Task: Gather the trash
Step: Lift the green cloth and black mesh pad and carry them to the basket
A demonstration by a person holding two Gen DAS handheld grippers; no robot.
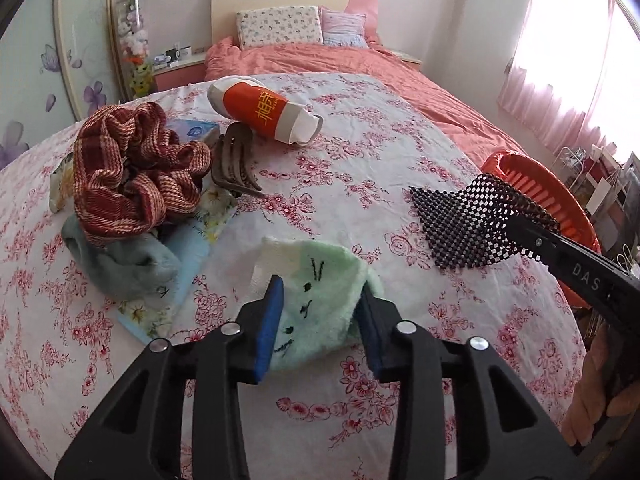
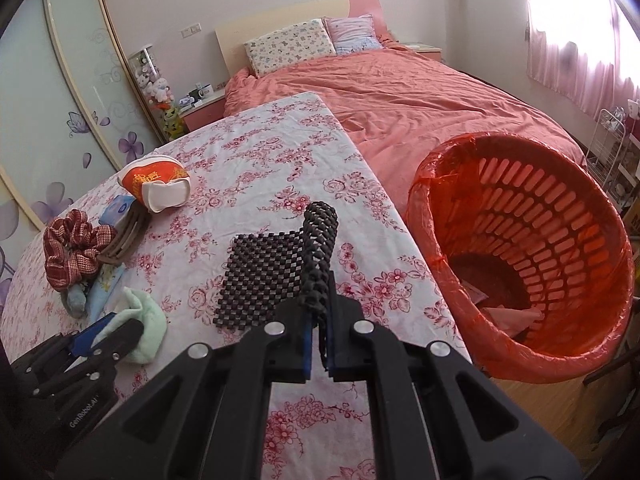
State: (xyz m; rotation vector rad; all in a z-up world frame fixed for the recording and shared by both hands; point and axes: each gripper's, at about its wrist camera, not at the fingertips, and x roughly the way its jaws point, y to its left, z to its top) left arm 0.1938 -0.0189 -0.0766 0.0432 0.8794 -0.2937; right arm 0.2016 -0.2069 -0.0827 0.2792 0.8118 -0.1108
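Grippers at work over the floral tablecloth (image 2: 256, 152)

Right gripper (image 2: 319, 344) pinches the black mesh mat (image 2: 264, 276) beside the orange basket (image 2: 528, 248); left gripper (image 1: 320, 320) straddles the green sock (image 1: 320, 280), jaws spread.

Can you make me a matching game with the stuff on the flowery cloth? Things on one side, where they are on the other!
Things:
1. black mesh mat
2. green fuzzy sock
3. orange basket
4. red checked scrunchie

Places:
A. beside the table, lined with a red bag
B. pinched in the right gripper
C. on top of the pile of small items
D. between the left gripper's fingers

Pairs: 1-B, 2-D, 3-A, 4-C
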